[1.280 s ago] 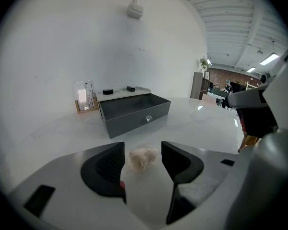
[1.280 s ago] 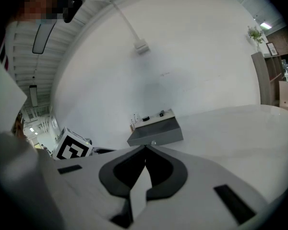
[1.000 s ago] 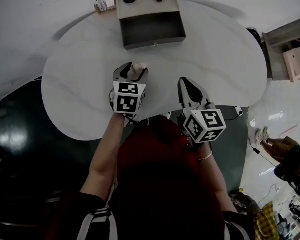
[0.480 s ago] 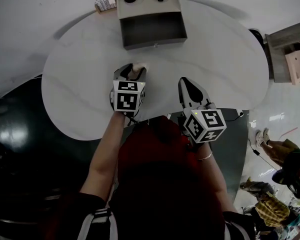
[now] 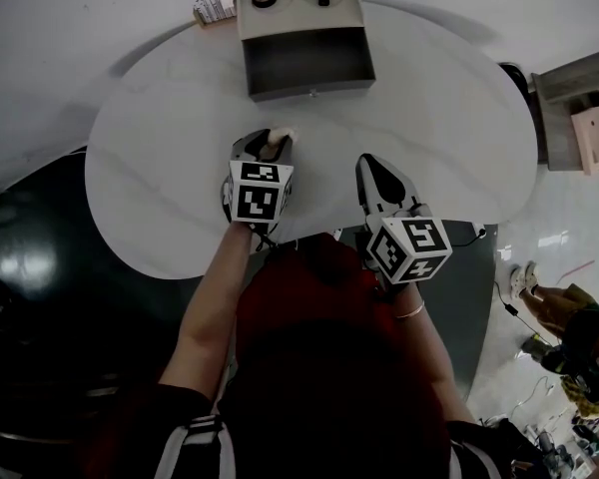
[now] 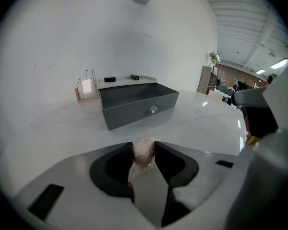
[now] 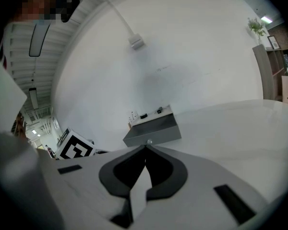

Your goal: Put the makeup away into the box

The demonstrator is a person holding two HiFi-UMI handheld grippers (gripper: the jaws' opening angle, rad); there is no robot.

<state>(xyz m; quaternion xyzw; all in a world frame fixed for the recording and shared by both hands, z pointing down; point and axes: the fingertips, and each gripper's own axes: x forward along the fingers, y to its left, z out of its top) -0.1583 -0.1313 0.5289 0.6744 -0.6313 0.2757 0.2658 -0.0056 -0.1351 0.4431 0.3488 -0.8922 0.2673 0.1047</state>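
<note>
Two grippers are hanging over the table [image 5: 429, 118]: the left gripper [image 5: 271, 137], jaws just closing, is pinching a pale puff [image 6: 143, 152], the right gripper [image 7: 145, 147] is holding its jaws together, box [image 5: 304, 63] beyond.

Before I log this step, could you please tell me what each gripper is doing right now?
Left gripper: jaws have just been closing, now on the beige puff.
Right gripper: shut, empty.

White round table [image 5: 439, 118] — open grey box [image 5: 292, 15]

Left gripper [image 6: 144, 145] jaws just closing — pads touching pale makeup puff [image 6: 143, 154] between them; grey box [image 6: 134, 105] beyond.
</note>
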